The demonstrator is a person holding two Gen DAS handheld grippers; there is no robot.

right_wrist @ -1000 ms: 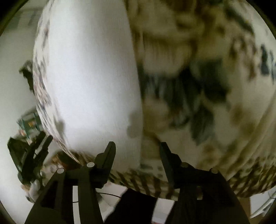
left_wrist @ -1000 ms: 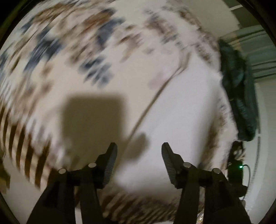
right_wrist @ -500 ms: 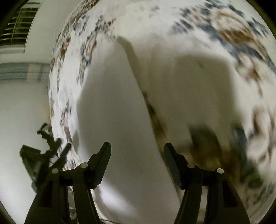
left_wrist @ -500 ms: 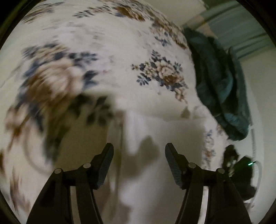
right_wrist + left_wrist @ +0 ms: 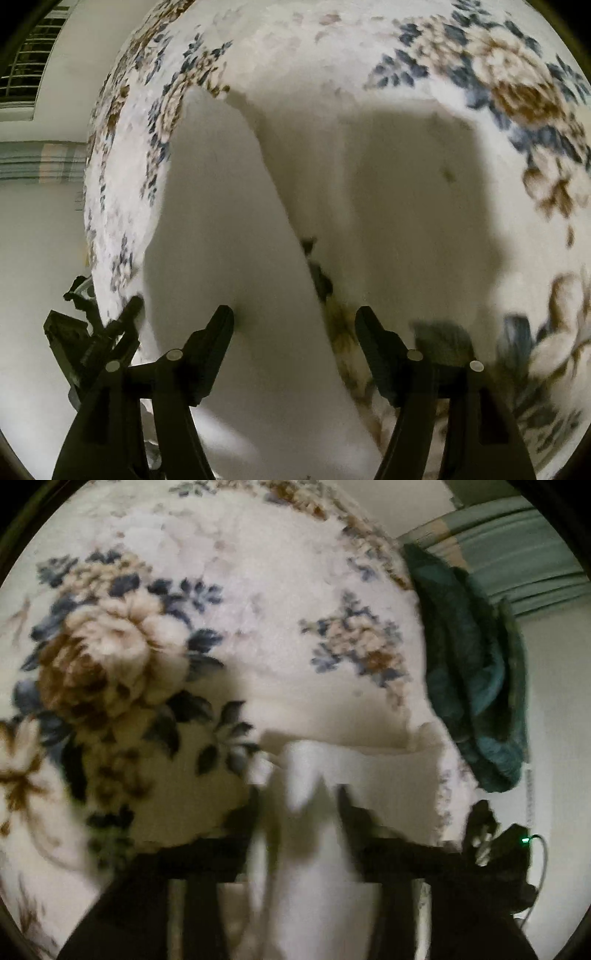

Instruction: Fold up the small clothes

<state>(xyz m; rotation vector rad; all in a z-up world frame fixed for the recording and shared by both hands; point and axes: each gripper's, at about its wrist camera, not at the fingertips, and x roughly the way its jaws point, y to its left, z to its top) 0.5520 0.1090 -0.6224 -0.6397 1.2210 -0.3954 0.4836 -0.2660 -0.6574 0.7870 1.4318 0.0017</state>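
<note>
The floral blanket (image 5: 258,602) fills most of both views; a second ago it was a smear of streaks, and now its blue and brown flowers read clearly. On it lies the white garment (image 5: 229,221), which ran as a broad band up the left wrist view a second ago and now sits low in the centre there, while in the right wrist view it reaches from the bottom up to the upper left. A crumpled dark teal cloth (image 5: 476,679) lies at the blanket's right edge, larger in frame than before. My right tool (image 5: 293,325) has just been opening; its jaws stand wide, straddling the garment's edge without pressing it. My left tool (image 5: 299,812) is blurred, and I cannot tell its state, though white fabric shows between its jaws.
</note>
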